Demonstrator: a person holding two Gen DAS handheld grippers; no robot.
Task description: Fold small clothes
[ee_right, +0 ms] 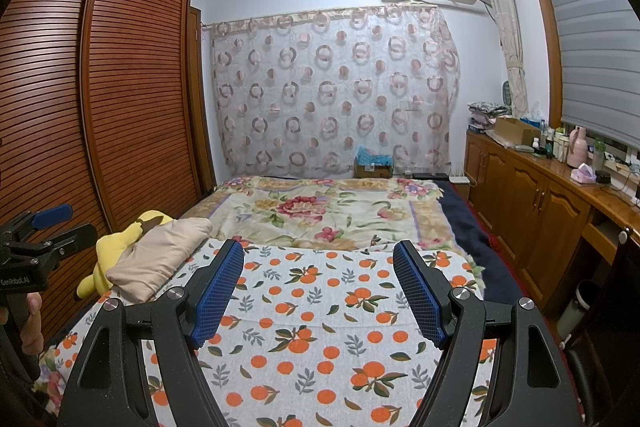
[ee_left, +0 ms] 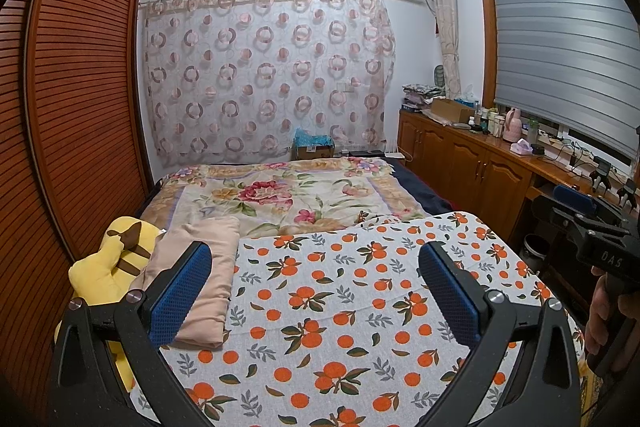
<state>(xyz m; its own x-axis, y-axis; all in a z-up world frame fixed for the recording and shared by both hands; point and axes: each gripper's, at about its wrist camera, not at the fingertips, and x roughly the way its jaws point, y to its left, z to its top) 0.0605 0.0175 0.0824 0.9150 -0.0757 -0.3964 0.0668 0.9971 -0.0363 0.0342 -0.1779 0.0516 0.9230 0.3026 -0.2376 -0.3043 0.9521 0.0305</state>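
A folded beige garment (ee_left: 200, 279) lies at the left edge of the orange-print cloth (ee_left: 340, 307) on the bed, next to a yellow plush toy (ee_left: 112, 267). It also shows in the right wrist view (ee_right: 160, 255). My left gripper (ee_left: 316, 291) is open and empty above the orange-print cloth, its left finger just over the garment's near side. My right gripper (ee_right: 320, 291) is open and empty above the same cloth (ee_right: 320, 339), to the right of the garment. Each gripper shows at the other view's edge, the right one (ee_left: 592, 227) and the left one (ee_right: 40, 231).
A floral blanket (ee_left: 288, 195) covers the far bed. A slatted wooden wardrobe (ee_left: 80, 99) stands along the left. A wooden cabinet (ee_left: 472, 159) with bottles and boxes runs along the right under the window. A patterned curtain (ee_left: 268, 75) hangs on the far wall.
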